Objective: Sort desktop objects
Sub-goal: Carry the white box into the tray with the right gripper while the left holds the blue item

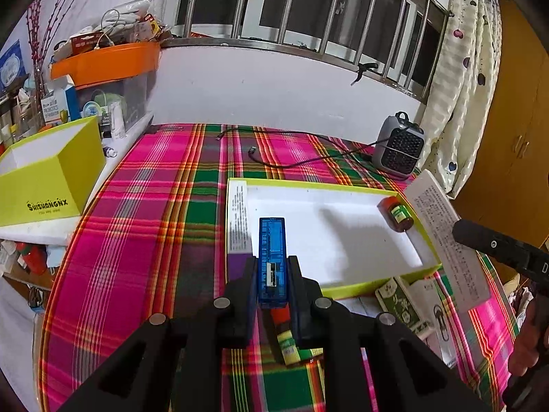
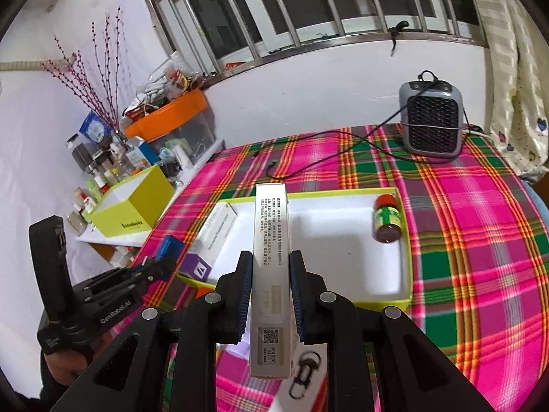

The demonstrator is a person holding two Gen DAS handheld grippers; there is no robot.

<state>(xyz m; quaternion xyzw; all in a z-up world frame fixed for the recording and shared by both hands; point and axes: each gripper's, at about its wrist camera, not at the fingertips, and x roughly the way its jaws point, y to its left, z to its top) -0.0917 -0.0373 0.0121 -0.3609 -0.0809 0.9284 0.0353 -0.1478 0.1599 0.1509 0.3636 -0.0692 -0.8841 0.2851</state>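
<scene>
Left claw grips blue case; right claw grips silver box; beside, "GenRobot.AI".

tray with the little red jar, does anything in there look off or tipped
Yes: the small red jar lies on its side in the far right corner of the shallow tray, against its rim, not upright. Nothing looks spilled. The white and purple box lies at the tray's left edge.
</scene>
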